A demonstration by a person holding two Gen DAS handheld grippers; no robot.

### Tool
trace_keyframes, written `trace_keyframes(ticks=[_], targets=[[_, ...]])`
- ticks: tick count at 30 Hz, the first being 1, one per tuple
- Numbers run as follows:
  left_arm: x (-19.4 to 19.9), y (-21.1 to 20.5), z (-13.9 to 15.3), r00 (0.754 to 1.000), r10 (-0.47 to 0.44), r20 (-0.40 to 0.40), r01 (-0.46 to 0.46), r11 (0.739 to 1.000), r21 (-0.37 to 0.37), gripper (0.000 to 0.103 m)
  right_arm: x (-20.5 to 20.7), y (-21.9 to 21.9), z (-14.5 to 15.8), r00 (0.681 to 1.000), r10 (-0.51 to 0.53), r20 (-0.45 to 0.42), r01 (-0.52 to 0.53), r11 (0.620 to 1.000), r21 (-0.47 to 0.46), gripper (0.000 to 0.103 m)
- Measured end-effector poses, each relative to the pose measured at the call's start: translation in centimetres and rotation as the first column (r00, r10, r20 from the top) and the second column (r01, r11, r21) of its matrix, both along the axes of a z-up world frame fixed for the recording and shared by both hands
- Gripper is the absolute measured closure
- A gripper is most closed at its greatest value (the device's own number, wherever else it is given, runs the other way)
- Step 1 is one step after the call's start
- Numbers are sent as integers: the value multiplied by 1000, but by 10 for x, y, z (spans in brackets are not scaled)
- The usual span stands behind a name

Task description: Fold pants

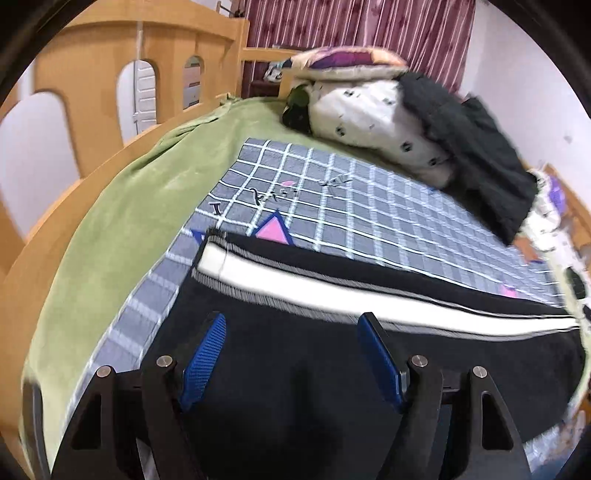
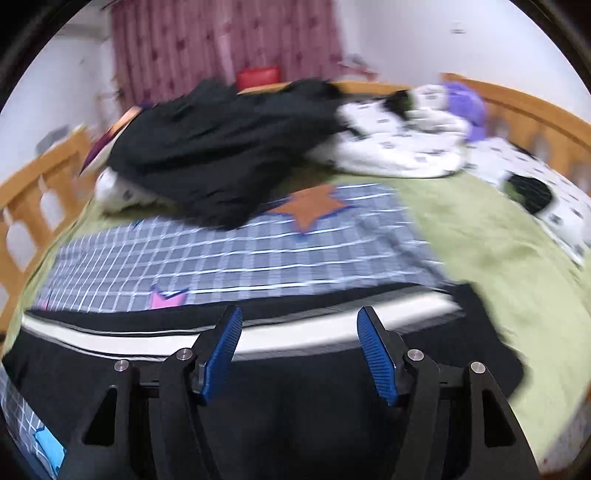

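Both grippers, left point(image 1: 291, 325) and right point(image 2: 300, 319), hover with jaws apart over black pants point(image 1: 332, 369) on the bed point(image 1: 110, 221).

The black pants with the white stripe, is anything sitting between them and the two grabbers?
Nothing visible is in the way. The black pants lie right under the left gripper and the right gripper, both with jaws open. The pile of clothes sits farther back on the bed.

wooden bed frame point(image 1: 92, 66) | maroon curtain point(image 1: 354, 26) – white wall point(image 1: 517, 92)
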State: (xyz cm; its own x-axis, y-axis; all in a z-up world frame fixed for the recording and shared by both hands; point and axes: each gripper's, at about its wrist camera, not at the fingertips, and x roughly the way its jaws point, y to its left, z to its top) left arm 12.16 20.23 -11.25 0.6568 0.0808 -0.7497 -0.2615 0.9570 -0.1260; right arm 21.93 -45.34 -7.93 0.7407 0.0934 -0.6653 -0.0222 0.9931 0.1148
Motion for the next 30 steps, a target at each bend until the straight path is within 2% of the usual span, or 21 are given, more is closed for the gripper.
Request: trace_keyframes(ticks=[2, 5, 8, 10, 14, 17, 18, 19, 20, 21, 22, 23, 26, 28, 30], targets=[[30, 10, -8, 998, 27, -55, -23, 997, 78, 32, 18, 25, -9, 998, 50, -37, -50, 999, 1, 39], [60, 28, -16, 994, 63, -93, -51, 990, 134, 33, 48, 71, -26, 987, 139, -74, -143, 988, -49, 39], [79, 44, -29, 989, 57, -135, -41, 992, 116, 38, 58, 106, -42, 966, 237, -98, -248, 962, -117, 39], [85, 49, -35, 989, 30, -144, -16, 995, 101, 42, 63, 122, -52, 948, 296, -117, -309, 944, -116, 39], [89, 49, -42, 987, -11, -158, 33, 990, 135, 52, 75, 152, -74, 902, 399, -166, -421, 897, -135, 39], [91, 57, -45, 987, -15, -159, 26, 997, 67, 53, 81, 166, -92, 867, 441, -233, -480, 864, -151, 39], [91, 59, -46, 987, -8, -159, 17, 998, 54, 56, 82, 170, -98, 856, 453, -250, -498, 853, -159, 41], [89, 61, -46, 988, 6, -157, 3, 998, 57, 64, 81, 173, -102, 850, 462, -254, -509, 843, -173, 42], [90, 63, -47, 988, 17, -155, -7, 998, 63, 75, 81, 174, -103, 846, 469, -253, -517, 839, -171, 52], [87, 64, -46, 988, 32, -151, -22, 998, 65, 78, 79, 174, -101, 834, 489, -255, -535, 831, -156, 76], [85, 66, -44, 990, 29, -141, -22, 998, 51, 81, 76, 176, -99, 826, 502, -256, -547, 822, -157, 90], [79, 67, -40, 993, 24, -119, -21, 999, 30, 82, 73, 177, -97, 829, 501, -249, -548, 817, -182, 95], [65, 65, -27, 999, 23, -48, -22, 999, 28, 83, 57, 179, -88, 836, 510, -203, -548, 800, -243, 99], [55, 65, -14, 1000, 13, 16, -13, 1000, 26, 83, 53, 170, -72, 853, 505, -134, -523, 825, -213, 99], [55, 68, -7, 999, 12, 38, -13, 1000, 23, 83, 52, 164, -57, 867, 494, -67, -498, 849, -176, 99]])
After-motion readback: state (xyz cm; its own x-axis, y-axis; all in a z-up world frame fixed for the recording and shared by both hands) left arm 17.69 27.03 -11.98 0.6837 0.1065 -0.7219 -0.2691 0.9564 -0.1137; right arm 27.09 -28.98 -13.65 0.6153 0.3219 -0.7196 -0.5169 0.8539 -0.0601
